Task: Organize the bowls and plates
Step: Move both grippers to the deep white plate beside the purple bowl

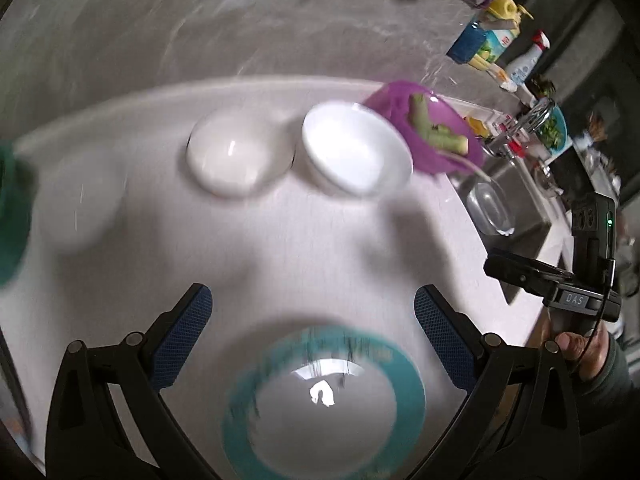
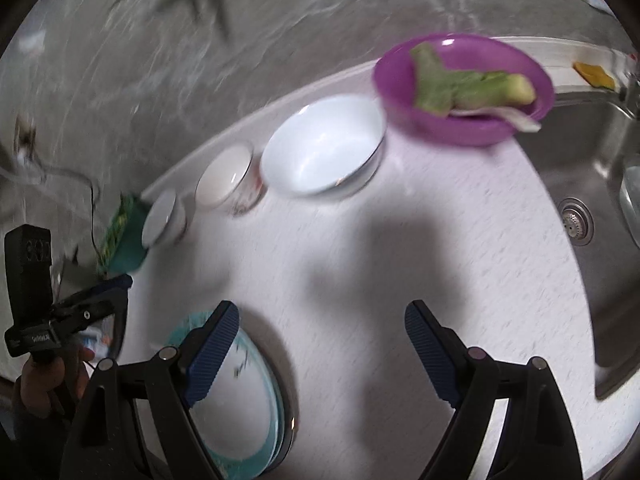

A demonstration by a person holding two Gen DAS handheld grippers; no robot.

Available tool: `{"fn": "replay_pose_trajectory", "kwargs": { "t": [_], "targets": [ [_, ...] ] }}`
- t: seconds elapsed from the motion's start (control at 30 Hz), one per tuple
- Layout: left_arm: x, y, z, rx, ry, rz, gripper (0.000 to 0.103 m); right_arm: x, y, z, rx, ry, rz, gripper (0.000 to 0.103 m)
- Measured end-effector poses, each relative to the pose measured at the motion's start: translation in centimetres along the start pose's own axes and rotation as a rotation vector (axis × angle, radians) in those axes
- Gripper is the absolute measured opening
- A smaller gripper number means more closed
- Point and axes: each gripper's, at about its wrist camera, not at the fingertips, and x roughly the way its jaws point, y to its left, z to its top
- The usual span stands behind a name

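A stack of teal-rimmed plates [image 1: 324,420] [image 2: 240,424] lies on the white counter [image 1: 280,248], below and between the fingers of my left gripper [image 1: 312,296], which stands open and empty above it. My right gripper [image 2: 323,308] is open too, with nothing between its fingers and the plates under its left finger. Along the back edge stand a large white bowl [image 1: 356,148] [image 2: 324,148], a smaller white bowl [image 1: 240,156] [image 2: 226,178] and a still smaller one [image 2: 164,216]. A purple bowl [image 1: 424,128] [image 2: 464,92] holds green vegetable pieces.
A steel sink [image 2: 600,200] lies to the right with a glass container [image 1: 490,208] in it. A teal cup [image 2: 124,240] stands left of the bowls. Bottles and cartons [image 1: 484,40] line the far counter. A grey stone wall rises behind.
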Motion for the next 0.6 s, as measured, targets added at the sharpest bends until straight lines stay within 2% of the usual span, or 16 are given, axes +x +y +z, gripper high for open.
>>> {"fn": "replay_pose_trajectory", "kwargs": {
  "t": [0.17, 0.33, 0.47, 0.6],
  "targets": [
    [2.0, -1.4, 9.2, 0.146, 0.048, 0.049, 0.103, 0.8, -2.6, 4.7, 0.139, -0.030, 0.043, 0.087],
    [6.8, -1.2, 16.5, 0.198, 0.136, 0.055, 0.103, 3.0, -3.3, 7.4, 0.193, -0.034, 0.020, 0.087],
    [11.3, -1.3, 18.6, 0.231, 0.208, 0.039, 0.103, 5.7, -3.6, 8.2, 0.239, -0.023, 0.001, 0.087],
    [14.9, -1.3, 18.7, 0.279, 0.266, 0.052, 0.101, 8.2, -4.5, 8.3, 0.294, 0.014, -0.009, 0.082]
  ]
}}
